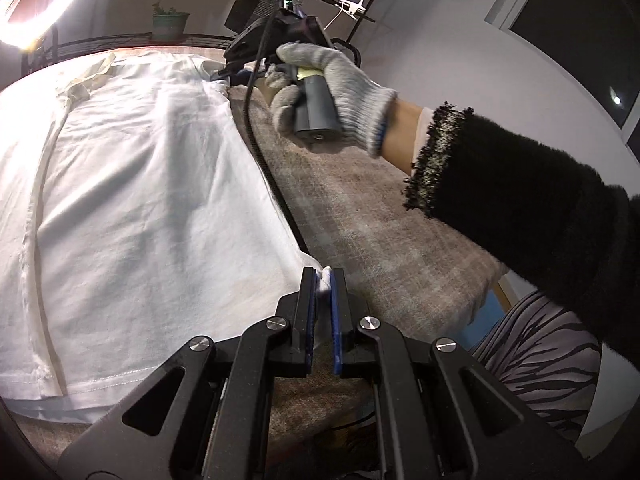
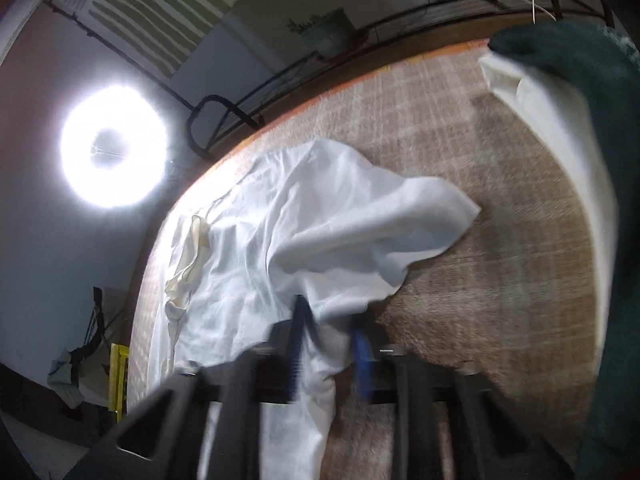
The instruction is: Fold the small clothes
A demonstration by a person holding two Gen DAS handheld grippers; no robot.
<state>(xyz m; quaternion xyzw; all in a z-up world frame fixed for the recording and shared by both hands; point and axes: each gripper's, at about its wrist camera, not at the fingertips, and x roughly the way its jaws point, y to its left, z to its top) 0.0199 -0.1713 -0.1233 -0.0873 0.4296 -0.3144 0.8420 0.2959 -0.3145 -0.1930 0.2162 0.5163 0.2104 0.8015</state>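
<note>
Gripping one white shirt (image 1: 140, 184), two tools: left tool (image 1: 323, 280), right tool (image 2: 330, 324).

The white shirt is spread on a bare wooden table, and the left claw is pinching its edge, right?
Not quite. The white shirt lies on a brownish plaid cloth that covers the table, not on bare wood; the left wrist view shows this. The rest holds: the left claw is pinching the shirt's edge.
</note>
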